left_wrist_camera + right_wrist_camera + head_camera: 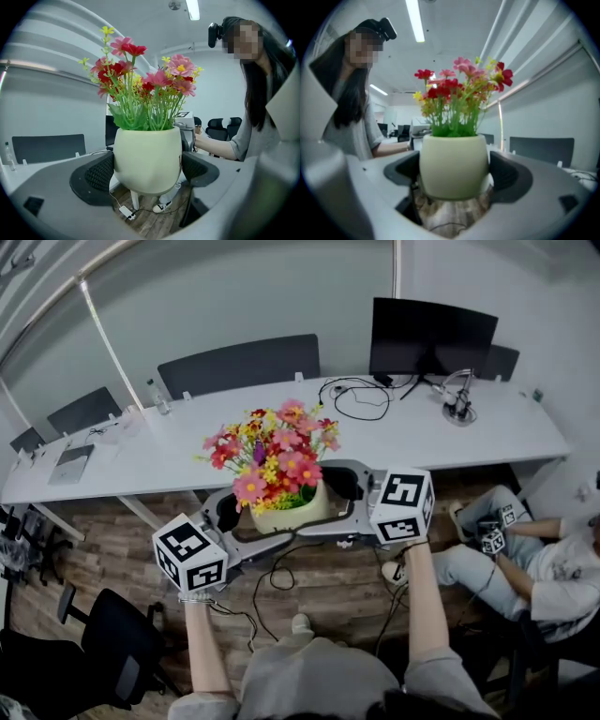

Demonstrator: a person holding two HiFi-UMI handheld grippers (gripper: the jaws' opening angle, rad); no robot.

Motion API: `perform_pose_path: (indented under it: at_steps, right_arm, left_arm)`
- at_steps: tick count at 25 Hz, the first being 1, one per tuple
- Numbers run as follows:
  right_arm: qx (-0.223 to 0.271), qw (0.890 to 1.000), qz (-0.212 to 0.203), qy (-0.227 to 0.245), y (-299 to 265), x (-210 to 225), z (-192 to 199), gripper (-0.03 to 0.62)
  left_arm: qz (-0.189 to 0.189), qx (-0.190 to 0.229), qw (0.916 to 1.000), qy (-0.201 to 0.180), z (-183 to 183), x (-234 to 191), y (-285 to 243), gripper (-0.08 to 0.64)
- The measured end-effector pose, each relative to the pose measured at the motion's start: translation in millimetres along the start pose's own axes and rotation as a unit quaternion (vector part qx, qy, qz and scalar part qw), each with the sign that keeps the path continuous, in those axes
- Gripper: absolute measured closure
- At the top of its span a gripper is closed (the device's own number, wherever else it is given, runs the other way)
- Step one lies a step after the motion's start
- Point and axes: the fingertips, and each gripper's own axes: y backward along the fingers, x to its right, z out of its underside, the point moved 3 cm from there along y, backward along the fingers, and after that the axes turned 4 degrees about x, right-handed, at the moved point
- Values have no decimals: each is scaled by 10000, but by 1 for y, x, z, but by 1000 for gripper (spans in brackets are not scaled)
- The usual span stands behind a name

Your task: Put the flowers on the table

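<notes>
Room: an office with a long white table [412, 442] set along a grey wall, and a wooden floor [319, 592] in front of it.
Left gripper [149, 172]: its jaws are pressed against two sides of a cream pot [289, 510], with the dark pads touching the wall.
Flowers [272, 451]: pink, red and yellow blooms are carried upright in the pot, in the air above the floor and just short of the table's near edge. They are not yet set down.
Right gripper [454, 169]: it is clamped on the same pot from the opposite side, pads touching.
Step in hand: the pot is to be brought forward over the edge and lowered. Both grips are best moved together and held level, so that the round pot is neither twisted nor let slip. Release is judged safe only once the base sits flat.
Landing spot: the bare stretch straight ahead appears free.
Chair [103, 643]: black, at the lower left, well apart from the path.
Laptop [72, 463]: lies flat at the table's far left end.
Bottle [159, 397]: stands near the back edge, left of the middle.
Cables [361, 401]: black loops lie right of the middle and are to be avoided.
Monitor [431, 337]: stands further right.
Person [525, 559]: seated at the right, clear of the path.
</notes>
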Motion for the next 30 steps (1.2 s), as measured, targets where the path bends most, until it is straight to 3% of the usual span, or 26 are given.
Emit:
perform_pose_path:
  at_steps: [16,30]
  right_arm:
    - [-30,9998,204,-19,-59,69,1,144]
    - [33,9994,340,69,-81,100,14,144]
  left_arm:
    - [213,-4,9998,-22,5,-93,9,107]
    - [310,17,9994,-160,19,-132,8,107]
